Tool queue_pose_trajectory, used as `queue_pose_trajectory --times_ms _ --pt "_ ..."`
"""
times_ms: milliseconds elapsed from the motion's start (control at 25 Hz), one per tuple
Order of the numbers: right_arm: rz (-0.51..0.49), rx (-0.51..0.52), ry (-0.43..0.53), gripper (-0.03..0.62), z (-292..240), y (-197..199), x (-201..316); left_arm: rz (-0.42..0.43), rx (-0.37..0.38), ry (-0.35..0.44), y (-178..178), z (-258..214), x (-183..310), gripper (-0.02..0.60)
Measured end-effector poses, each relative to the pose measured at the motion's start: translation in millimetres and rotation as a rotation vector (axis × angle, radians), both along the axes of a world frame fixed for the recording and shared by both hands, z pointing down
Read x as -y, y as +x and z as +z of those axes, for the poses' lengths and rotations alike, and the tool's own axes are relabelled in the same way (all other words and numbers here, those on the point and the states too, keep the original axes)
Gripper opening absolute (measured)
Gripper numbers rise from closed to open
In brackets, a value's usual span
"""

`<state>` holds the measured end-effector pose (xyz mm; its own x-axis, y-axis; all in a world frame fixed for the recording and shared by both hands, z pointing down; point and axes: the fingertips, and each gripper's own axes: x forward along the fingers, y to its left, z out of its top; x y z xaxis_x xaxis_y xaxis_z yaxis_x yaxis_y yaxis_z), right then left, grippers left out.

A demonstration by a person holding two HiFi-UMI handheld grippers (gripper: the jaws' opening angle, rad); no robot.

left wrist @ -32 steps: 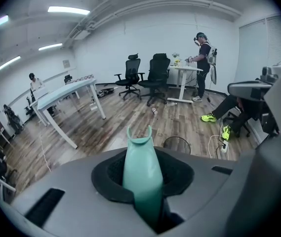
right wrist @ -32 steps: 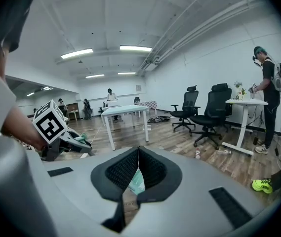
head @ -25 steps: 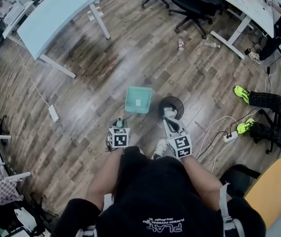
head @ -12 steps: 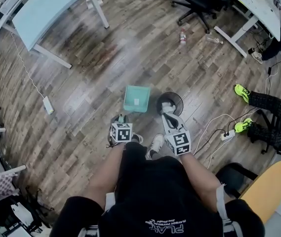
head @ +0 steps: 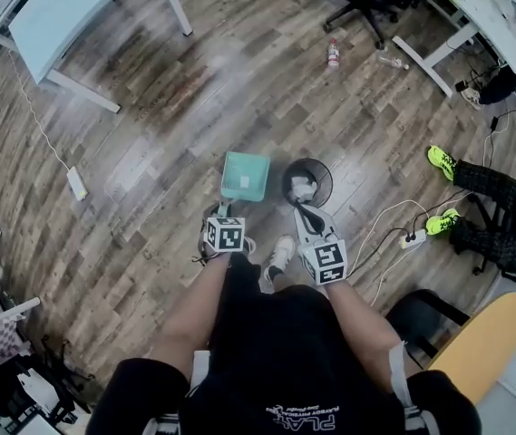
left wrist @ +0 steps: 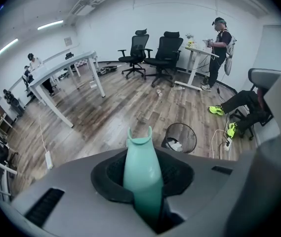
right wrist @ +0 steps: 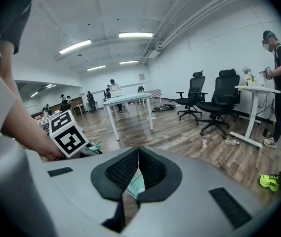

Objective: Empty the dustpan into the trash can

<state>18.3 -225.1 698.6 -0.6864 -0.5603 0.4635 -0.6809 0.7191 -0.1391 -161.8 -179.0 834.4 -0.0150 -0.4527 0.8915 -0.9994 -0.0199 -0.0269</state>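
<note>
Left claw (head: 222,212) is clamped on the teal handle (left wrist: 141,174) of the dustpan (head: 245,175). The pan is low over the wooden floor (head: 149,134), just left of the black mesh trash can (head: 327,187), which holds crumpled white paper (head: 305,188). Right claw (head: 300,207) is closed and empty, its tips by the can's near rim.

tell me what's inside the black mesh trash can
Crumpled white trash lies at the bottom of the trash can. Anything beneath that trash is covered and cannot be seen.
</note>
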Motion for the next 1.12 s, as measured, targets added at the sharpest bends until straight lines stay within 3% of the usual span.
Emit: queue_pose_trajectory --times_ms 200,400,640,840,1120 --pt "0.008 0.002 -0.011 0.023 5 -5 0 0.003 -0.002 -0.026 4 15 1 0.098" --pt "0.006 -0.008 -0.005 0.023 4 0 -1 -0.049 -0.028 -0.035 6 29 2 0.098" --pt "0.007 -0.021 -0.012 0.023 7 10 -2 -0.028 -0.018 -0.036 9 30 4 0.098" --pt "0.002 -0.010 -0.009 0.023 6 8 -2 0.006 -0.017 0.003 14 23 6 0.221" --pt "0.025 0.024 0.025 0.023 -13 15 11 -0.009 -0.006 0.080 15 -15 0 0.227"
